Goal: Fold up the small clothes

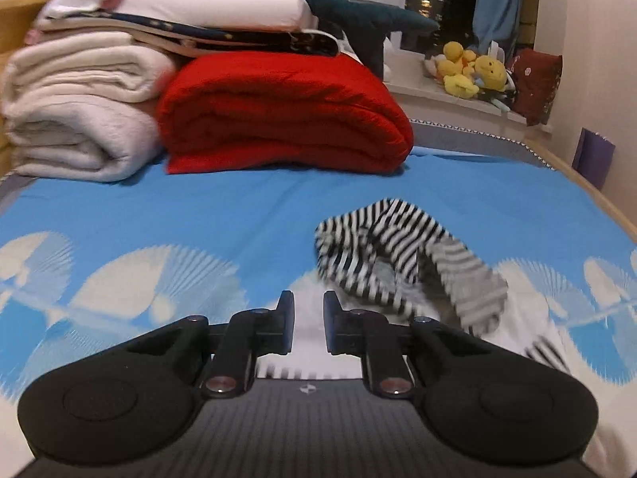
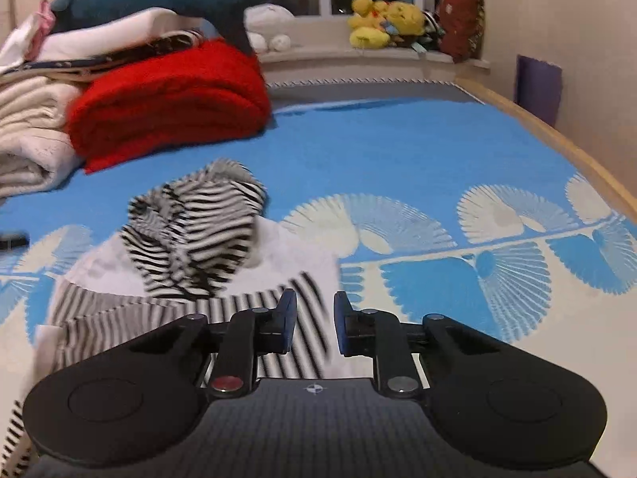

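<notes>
A small black-and-white striped garment with white panels lies crumpled on the blue bed cover; in the left wrist view (image 1: 402, 263) it is ahead and to the right, in the right wrist view (image 2: 195, 235) ahead and to the left. My left gripper (image 1: 308, 318) is open and empty, just left of the garment above the cover. My right gripper (image 2: 314, 320) is open and empty, hovering over the garment's striped near edge (image 2: 306, 318). Both views are blurred.
A folded red blanket (image 1: 278, 111) and cream blankets (image 1: 75, 115) with more bedding on top are stacked at the far left. Yellow plush toys (image 1: 473, 69) sit on the windowsill. The wooden bed edge (image 2: 557, 139) and wall run along the right.
</notes>
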